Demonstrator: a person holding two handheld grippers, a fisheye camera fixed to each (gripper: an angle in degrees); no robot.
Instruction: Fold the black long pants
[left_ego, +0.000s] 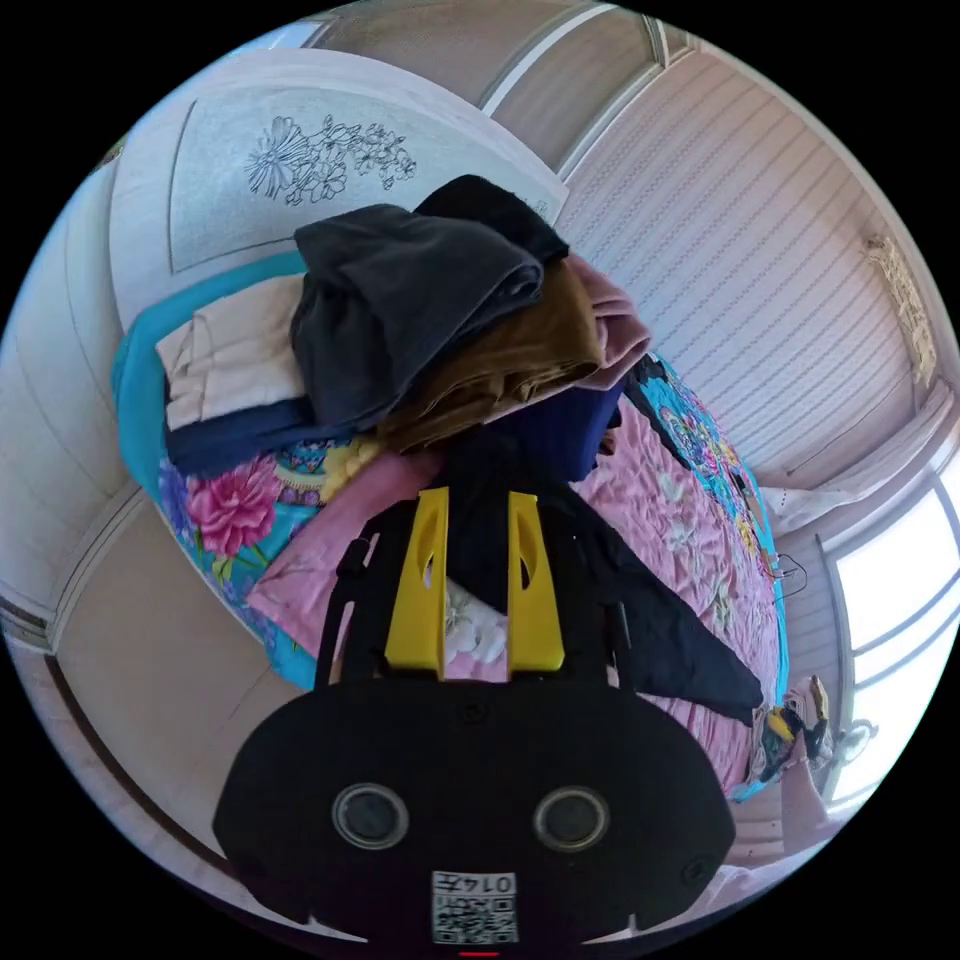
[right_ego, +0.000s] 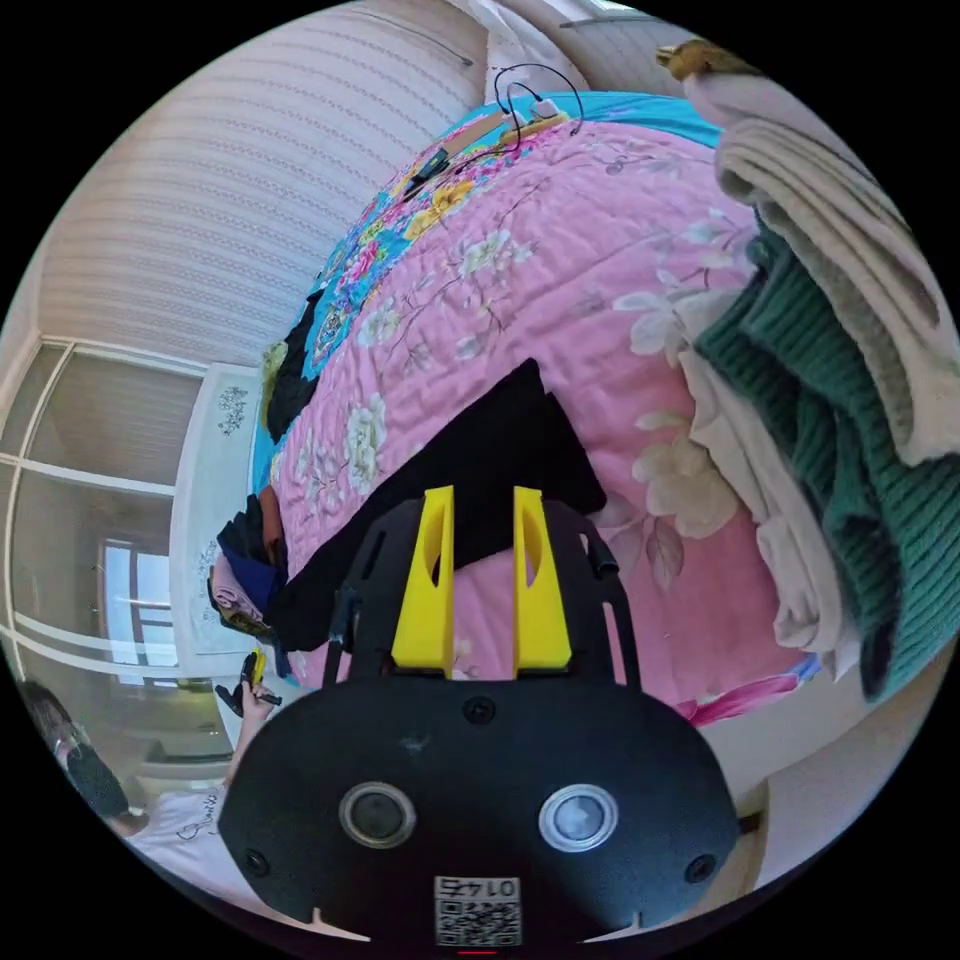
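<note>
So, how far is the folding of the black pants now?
It has hardly begun. Done: the black pants lie stretched out across the pink quilt, with no fold visible yet. In hand: nothing is gripped; the left claw and the right claw are both open over the fabric at opposite ends. Left: grasping the pants and all the folding.

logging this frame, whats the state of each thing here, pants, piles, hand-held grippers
black long pants: spread flat along the pink bedspread, not yet folded
left hand-held gripper: open, jaws apart over the pants' end
right hand-held gripper: open, jaws apart at the pants' other end
dark clothes pile: loosely heaped
green sweater stack: folded, stacked
</note>
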